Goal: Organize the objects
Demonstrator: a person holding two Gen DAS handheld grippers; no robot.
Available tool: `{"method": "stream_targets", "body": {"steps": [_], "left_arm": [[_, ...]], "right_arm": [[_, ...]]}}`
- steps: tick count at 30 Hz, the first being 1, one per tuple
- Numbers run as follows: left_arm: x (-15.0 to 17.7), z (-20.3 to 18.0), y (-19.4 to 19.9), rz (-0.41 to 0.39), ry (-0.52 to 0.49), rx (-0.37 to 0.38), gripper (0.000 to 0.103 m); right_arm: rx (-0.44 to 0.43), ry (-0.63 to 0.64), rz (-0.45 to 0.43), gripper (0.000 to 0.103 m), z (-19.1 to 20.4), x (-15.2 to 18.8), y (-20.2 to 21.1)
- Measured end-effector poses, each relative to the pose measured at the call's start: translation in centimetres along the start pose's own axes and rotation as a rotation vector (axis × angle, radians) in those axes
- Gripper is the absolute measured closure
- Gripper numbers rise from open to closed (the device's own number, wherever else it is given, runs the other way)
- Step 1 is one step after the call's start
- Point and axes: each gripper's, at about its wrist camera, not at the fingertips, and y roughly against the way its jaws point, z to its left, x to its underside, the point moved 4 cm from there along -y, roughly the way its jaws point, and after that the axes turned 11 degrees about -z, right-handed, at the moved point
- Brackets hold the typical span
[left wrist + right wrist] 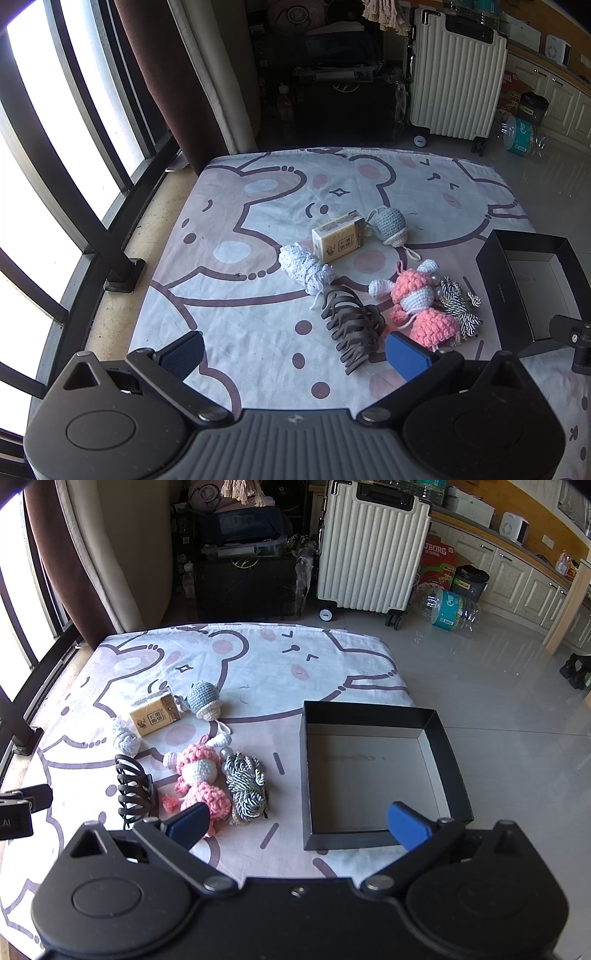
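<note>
Item one, my left gripper (295, 354): jaws spread wide, nothing between the blue pads; it hovers over the near edge of the printed sheet (258, 206), the hair claw (349, 326) just ahead of it.

Item two, the loose pile, read left to right in the left wrist view: white yarn bundle (304, 267); brown hair claw lying on its side, teeth outward; yellow packet (339, 240) behind, touching the yarn bundle or nearly so; grey crochet toy (389, 225) beside the packet; pink and white crochet doll (417, 302), its cords tangled toward the striped rope bundle (460, 308) just beside it.

Item three, the black box (373, 712): open-topped, empty, pale floor inside; it sits on the sheet to the right of the pile, apart from the rope.

Item four, my right gripper (297, 825): likewise wide apart and carrying nothing, poised between the doll and the near wall of the box.

Handling note, my judgement: sorting has not begun, all pieces being outside the box; I would take the rope bundle first with my right tool, nearest the box, pinching across its middle so strands do not trail; the doll's cords may drag its neighbours, so lift slowly; grip the claw across its spine, not its teeth.
</note>
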Motion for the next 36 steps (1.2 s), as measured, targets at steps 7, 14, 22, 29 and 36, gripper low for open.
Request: {"method": "stream_targets", "body": {"steps": [7, 14, 22, 29, 36], "left_arm": [[0.0, 0.0, 0.0, 0.001, 0.001, 0.000, 0.000], [0.0, 0.0, 0.0, 0.001, 0.001, 0.000, 0.000], [0.0, 0.0, 0.0, 0.000, 0.002, 0.000, 0.000], [0.1, -0.3, 0.0, 0.012, 0.000, -0.012, 0.000], [-1.5, 0.1, -0.1, 0.024, 0.033, -0.027, 0.000]], "right_arm": [[0.000, 0.000, 0.000, 0.000, 0.0, 0.0, 0.0], [0.000, 0.001, 0.001, 0.000, 0.1, 0.0, -0.1], [0.000, 0.000, 0.001, 0.000, 0.1, 0.0, -0.1], [0.002, -0.003, 0.001, 0.000, 0.0, 0.0, -0.2], [0.020, -0.001, -0.009, 0.000, -0.3, -0.7, -0.4]]}}
